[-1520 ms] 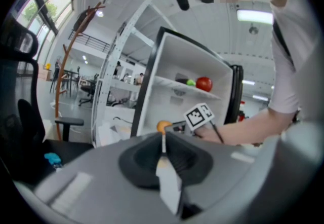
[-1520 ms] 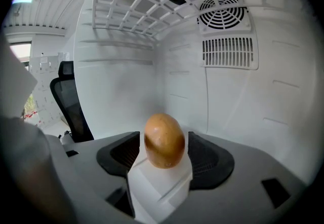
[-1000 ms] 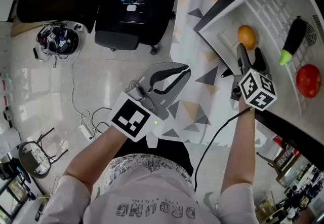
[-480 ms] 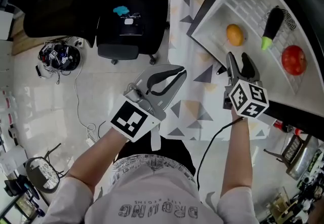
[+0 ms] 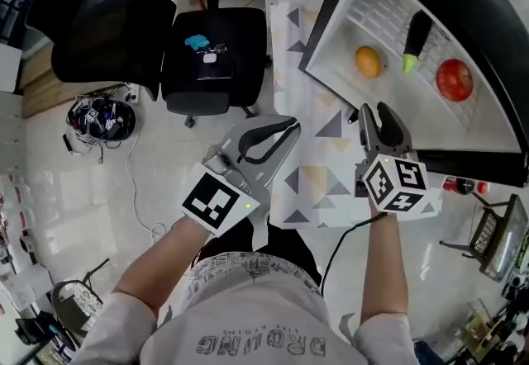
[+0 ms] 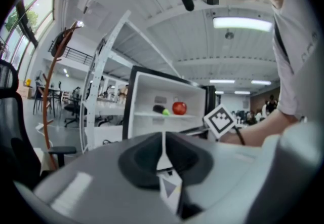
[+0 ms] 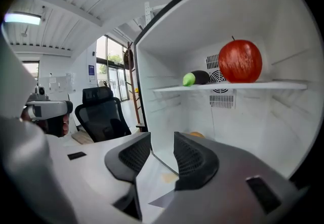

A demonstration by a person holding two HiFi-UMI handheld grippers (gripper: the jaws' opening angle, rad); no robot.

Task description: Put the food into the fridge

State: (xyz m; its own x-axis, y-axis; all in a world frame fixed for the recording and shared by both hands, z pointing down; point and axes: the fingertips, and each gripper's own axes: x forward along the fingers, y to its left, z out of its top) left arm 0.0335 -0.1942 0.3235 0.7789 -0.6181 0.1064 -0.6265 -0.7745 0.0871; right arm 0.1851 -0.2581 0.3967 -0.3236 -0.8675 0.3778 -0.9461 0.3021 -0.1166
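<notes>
The fridge (image 5: 388, 0) stands open at the upper right of the head view. An orange (image 5: 368, 62) lies on its lower level, and a dark eggplant with a green tip (image 5: 413, 40) and a red apple (image 5: 455, 79) rest on the shelf. My right gripper (image 5: 376, 112) is just outside the fridge, below the orange, open; its jaws have just been closing with nothing between them. In the right gripper view the apple (image 7: 240, 61) and eggplant (image 7: 198, 78) sit on the shelf, and the orange (image 7: 195, 135) peeks over the jaws (image 7: 162, 142). My left gripper (image 5: 289, 125) is shut and empty.
A black office chair (image 5: 215, 41) with a small blue thing on its seat stands left of the fridge. A triangle-patterned mat (image 5: 318, 177) lies on the floor under the grippers. A cable bundle (image 5: 101, 119) and a loose cord are at the left. A wooden coat stand (image 6: 48, 111) shows far left.
My right gripper has drawn back from beside the orange to outside the fridge, and its jaws have narrowed. The left gripper stays shut and keeps almost the same place in the picture.
</notes>
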